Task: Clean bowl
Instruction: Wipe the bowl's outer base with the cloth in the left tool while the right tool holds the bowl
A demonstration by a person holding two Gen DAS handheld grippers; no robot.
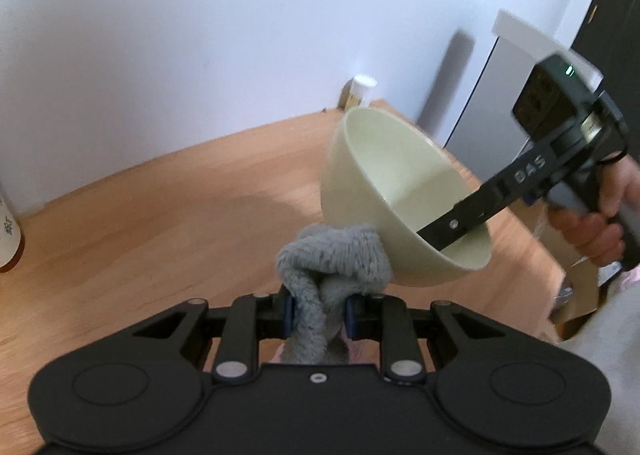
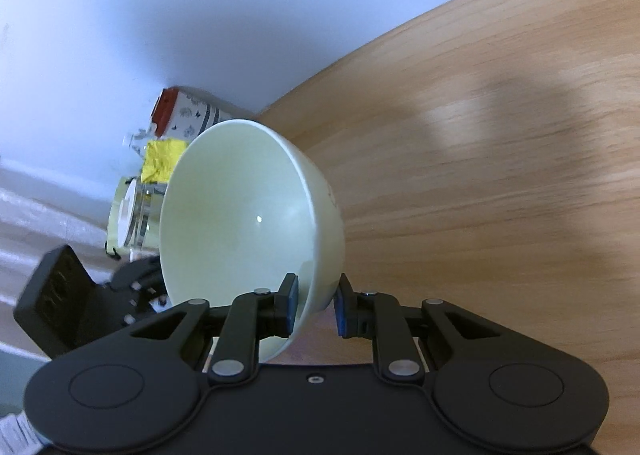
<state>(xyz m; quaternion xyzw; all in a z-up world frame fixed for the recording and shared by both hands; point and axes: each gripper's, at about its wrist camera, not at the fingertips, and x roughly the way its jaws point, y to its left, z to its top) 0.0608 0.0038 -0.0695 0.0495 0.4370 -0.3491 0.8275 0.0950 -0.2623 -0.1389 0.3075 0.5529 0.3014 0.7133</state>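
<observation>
A pale green bowl (image 1: 384, 175) hangs tilted above the wooden table (image 1: 140, 223). My right gripper (image 2: 316, 309) is shut on the rim of this bowl (image 2: 240, 207), one pad inside and one outside. In the left wrist view one finger of the right gripper (image 1: 452, 227) reaches into the bowl, held by a person's hand (image 1: 592, 231). My left gripper (image 1: 318, 315) is shut on a bunched grey cloth (image 1: 336, 259). The cloth's top touches the bowl's outer wall near the base.
A white bottle (image 1: 362, 89) stands at the table's far edge by the wall, and another bottle (image 1: 8, 231) at the left. In the right wrist view a patterned carton (image 2: 188, 115), a yellow cloth (image 2: 162, 159) and a clear jar (image 2: 132, 215) sit behind the bowl. A cardboard box (image 1: 576, 295) lies past the table's right edge.
</observation>
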